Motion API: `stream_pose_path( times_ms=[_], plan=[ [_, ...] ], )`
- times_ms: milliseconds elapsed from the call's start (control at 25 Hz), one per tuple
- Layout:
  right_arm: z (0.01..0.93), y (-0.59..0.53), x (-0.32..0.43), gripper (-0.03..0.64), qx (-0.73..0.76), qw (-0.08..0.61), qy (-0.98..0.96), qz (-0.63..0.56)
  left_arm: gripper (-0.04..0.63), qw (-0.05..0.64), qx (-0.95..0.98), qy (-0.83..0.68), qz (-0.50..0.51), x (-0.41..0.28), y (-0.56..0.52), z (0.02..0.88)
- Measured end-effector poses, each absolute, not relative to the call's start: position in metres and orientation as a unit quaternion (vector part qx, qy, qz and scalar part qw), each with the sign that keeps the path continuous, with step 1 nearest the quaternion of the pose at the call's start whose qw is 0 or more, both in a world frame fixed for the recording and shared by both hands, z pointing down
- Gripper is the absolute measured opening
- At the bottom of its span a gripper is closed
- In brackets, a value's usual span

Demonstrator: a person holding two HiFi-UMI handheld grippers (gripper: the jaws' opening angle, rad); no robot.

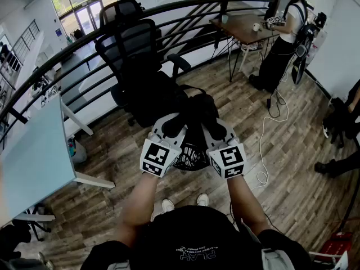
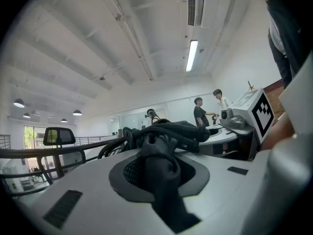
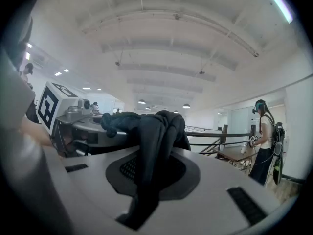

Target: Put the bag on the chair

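**Head view.**
- Left tongs [image 1: 169,126] and right tongs [image 1: 216,131]: raised side by side in front of the person, both at the top of the bag [image 1: 195,111].
- Bag: black and soft. It hangs between the two tongs above the wooden floor [image 1: 112,162], just in front of the chair [image 1: 138,61]. Whether it touches the seat cannot be told.
- Chair: black office type with a high back, standing beside a curved railing [image 1: 191,3].
- Worktop [image 1: 242,27]: far right, well apart from the chair, with a standing person [image 1: 281,44] at it.

**Left gripper view.**
- Left tongs: clamped on a black strap [image 2: 159,163] of the bag. More straps lie bunched just above the pads.
- The right tongs' marker cube shows to the right.

**Right gripper view.**
- Right tongs: clamped on a fold of black cloth [image 3: 149,151] from the bag, which drapes over and down between the pads.
- The worktop and the person show to the right.
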State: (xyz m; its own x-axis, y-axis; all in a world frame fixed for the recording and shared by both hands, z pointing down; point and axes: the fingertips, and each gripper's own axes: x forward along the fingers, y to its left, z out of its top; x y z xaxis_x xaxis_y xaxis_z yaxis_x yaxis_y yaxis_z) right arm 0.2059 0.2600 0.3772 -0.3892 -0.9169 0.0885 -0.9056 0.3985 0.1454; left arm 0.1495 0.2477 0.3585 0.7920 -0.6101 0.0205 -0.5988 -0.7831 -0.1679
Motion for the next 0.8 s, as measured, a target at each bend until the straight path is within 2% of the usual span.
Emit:
stream_pose_path(
  times_ms=[800],
  plan=[
    [0.368, 0.265, 0.171, 0.051, 0.521, 0.063, -0.850, -0.046, 0.087, 0.074, -0.941, 0.330, -0.028, 0.118, 0.254, 0.351]
  ],
)
